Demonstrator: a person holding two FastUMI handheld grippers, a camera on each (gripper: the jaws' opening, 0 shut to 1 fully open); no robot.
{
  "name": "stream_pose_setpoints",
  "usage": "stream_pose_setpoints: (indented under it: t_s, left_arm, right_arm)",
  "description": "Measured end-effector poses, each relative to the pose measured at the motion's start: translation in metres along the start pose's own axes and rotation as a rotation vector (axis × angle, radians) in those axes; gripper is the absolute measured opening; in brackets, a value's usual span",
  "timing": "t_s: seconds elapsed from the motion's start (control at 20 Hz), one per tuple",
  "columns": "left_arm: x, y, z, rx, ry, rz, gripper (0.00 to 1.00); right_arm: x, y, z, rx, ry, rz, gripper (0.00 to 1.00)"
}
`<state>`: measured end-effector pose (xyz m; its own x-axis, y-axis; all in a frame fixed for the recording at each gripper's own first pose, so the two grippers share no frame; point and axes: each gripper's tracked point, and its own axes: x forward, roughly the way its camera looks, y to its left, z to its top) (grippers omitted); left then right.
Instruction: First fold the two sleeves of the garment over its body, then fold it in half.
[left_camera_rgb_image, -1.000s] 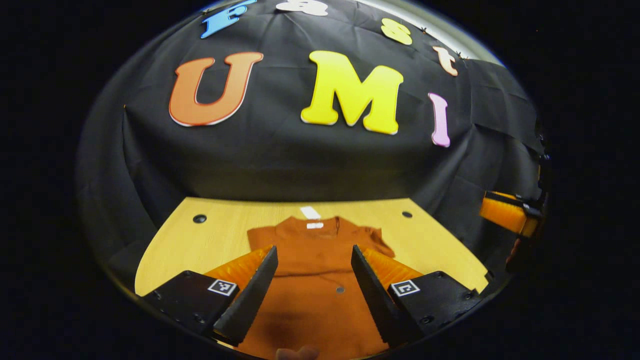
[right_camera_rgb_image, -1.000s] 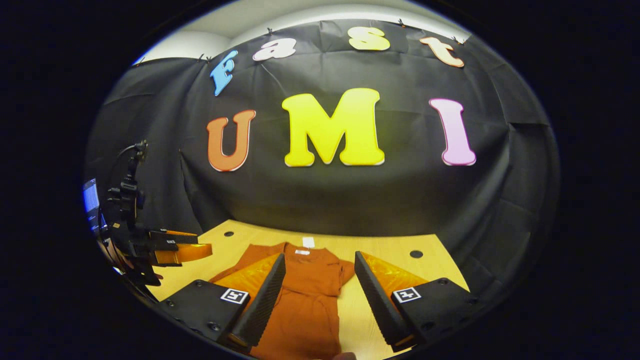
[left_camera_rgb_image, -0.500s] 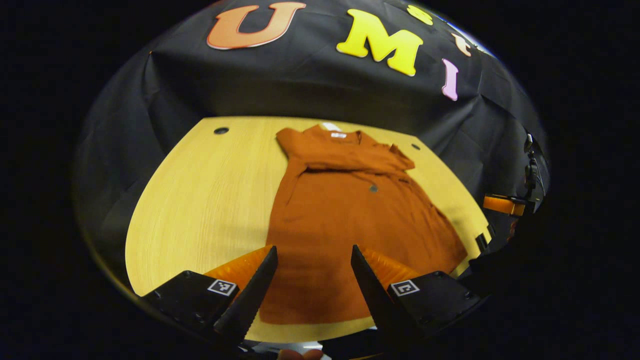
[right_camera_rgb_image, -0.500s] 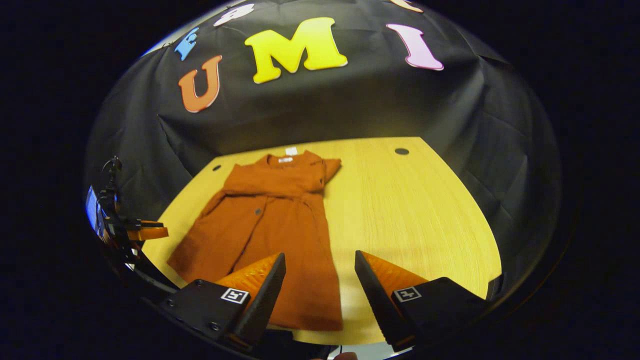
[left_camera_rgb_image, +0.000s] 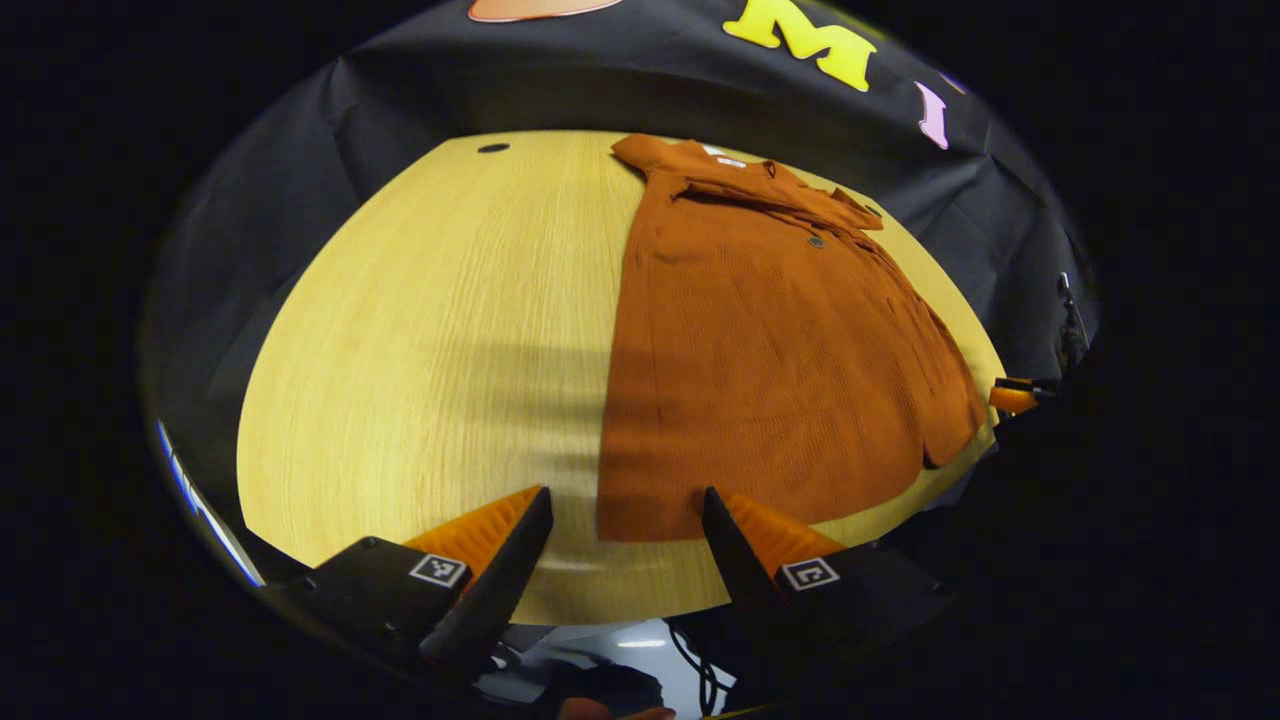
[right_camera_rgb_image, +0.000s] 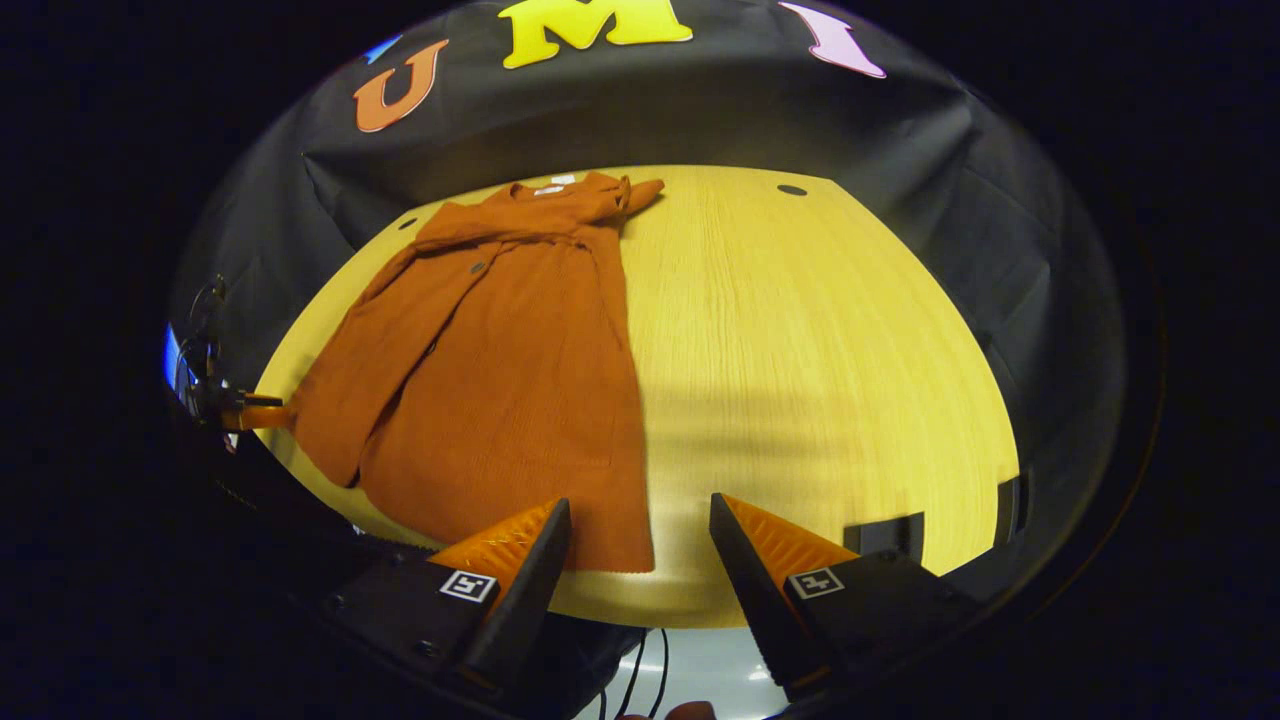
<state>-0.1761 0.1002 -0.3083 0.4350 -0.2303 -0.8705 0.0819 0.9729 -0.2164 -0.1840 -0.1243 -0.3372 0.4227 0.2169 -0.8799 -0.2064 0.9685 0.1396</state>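
wood table (left_camera_rgb_image: 420, 330) (right_camera_rgb_image: 810, 340) carried the rust-orange garment (left_camera_rgb_image: 770, 340) (right_camera_rgb_image: 500, 370), laid flat, collar toward the booth wall, hem near the front edge. both sleeves lay folded across its chest near the collar. 1 small dark button (left_camera_rgb_image: 816, 241) (right_camera_rgb_image: 478, 267) showed on the body. left hand-held gripper (left_camera_rgb_image: 625, 545) hung over the front edge by the hem's left corner, fingers apart, holding nothing. right hand-held gripper (right_camera_rgb_image: 640, 555) sat by the hem's right corner, fingers apart, holding nothing.
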Motion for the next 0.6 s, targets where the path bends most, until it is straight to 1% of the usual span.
stream_pose_setpoints:
  t_s: [0.05,0.1,0.2,0.3,0.4,0.5,0.55,0.6]
  left_arm:
    - [0.001,-0.004,0.001,-0.01,-0.001,-0.008,0.98]
    - [0.003,-0.011,0.003,-0.012,-0.003,-0.022,0.98]
    - [0.002,-0.018,0.008,-0.011,-0.005,-0.033,0.98]
    - [0.007,-0.022,0.007,-0.009,-0.001,-0.036,0.97]
    - [0.01,-0.032,0.01,-0.013,0.0,-0.072,0.96]
    - [0.015,-0.048,0.012,-0.026,0.005,-0.124,0.93]
    - [0.019,-0.055,0.012,-0.026,0.0,-0.146,0.85]
    - [0.024,-0.059,0.012,-0.01,0.0,-0.161,0.81]
  right_arm:
    - [0.003,0.002,-0.004,-0.014,0.006,-0.012,0.89]
    - [0.008,0.008,-0.01,-0.023,0.013,-0.012,0.9]
    - [0.014,0.017,-0.016,-0.011,0.035,-0.008,0.9]
    - [0.018,0.019,-0.014,-0.026,0.029,-0.028,0.91]
    - [0.021,0.024,-0.009,-0.028,0.023,-0.034,0.9]
    - [0.022,0.028,-0.008,-0.049,0.028,-0.037,0.91]
    - [0.022,0.032,-0.005,-0.05,0.031,-0.027,0.9]
    - [0.025,0.033,-0.008,-0.048,0.038,-0.028,0.8]
